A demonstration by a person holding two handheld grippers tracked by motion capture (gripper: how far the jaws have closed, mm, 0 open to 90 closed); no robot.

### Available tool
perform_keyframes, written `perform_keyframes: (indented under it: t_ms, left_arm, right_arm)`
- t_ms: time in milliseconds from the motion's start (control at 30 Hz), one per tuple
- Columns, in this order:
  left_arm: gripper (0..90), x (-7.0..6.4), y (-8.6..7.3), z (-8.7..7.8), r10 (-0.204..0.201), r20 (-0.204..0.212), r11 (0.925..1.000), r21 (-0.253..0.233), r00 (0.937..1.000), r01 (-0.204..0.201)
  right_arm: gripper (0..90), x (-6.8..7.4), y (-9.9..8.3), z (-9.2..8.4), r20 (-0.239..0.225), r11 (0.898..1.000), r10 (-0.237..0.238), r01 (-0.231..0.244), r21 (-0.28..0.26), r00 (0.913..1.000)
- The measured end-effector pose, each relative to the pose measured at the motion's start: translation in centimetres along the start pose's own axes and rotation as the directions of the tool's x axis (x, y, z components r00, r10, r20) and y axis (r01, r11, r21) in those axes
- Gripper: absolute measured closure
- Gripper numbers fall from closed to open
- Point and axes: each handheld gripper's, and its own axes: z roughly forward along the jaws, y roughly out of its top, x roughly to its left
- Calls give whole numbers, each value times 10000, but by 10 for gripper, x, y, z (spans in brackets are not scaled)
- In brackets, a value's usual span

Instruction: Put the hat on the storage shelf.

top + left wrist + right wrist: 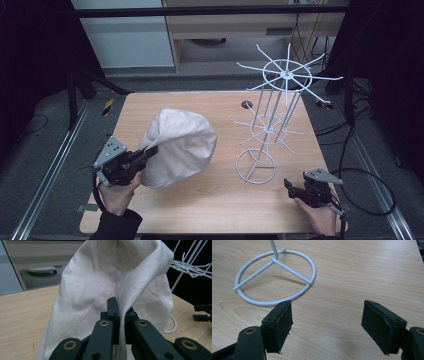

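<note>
A cream canvas bag [177, 147] bulges up over the left half of the wooden table [220, 200]. My left gripper [150, 151] is shut on a fold of its cloth at the bag's lower left; in the left gripper view the canvas bag [100, 285] rises in front of the pinched jaws of the left gripper [121, 312]. A white wire rack [272, 117] with radiating hooks stands at the right. Near the table's front right my right gripper [289, 186] stands open, just right of the rack's ring base [274, 277]. Nothing lies between the right gripper [327, 325] jaws.
A small dark round mark [247, 104] sits on the table behind the bag. Black frame rails and cables [370, 185] run along both sides of the table. Bare wood stretches along the front edge between my hands.
</note>
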Motion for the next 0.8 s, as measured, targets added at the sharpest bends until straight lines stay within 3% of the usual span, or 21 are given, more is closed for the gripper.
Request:
perform_keyframes:
  t_ms: [433,800]
  left_arm:
    - [887,-1,12,-22,21,-63,9947,-1032,10000,-28]
    - [887,-3,19,-36,-183,298,9864,-1630,9994,229]
  right_arm:
    - [244,1,0,0,-44,10000,71,-71,-4,10000]
    - [243,1,0,0,-54,10000,89,-89,17,9999]
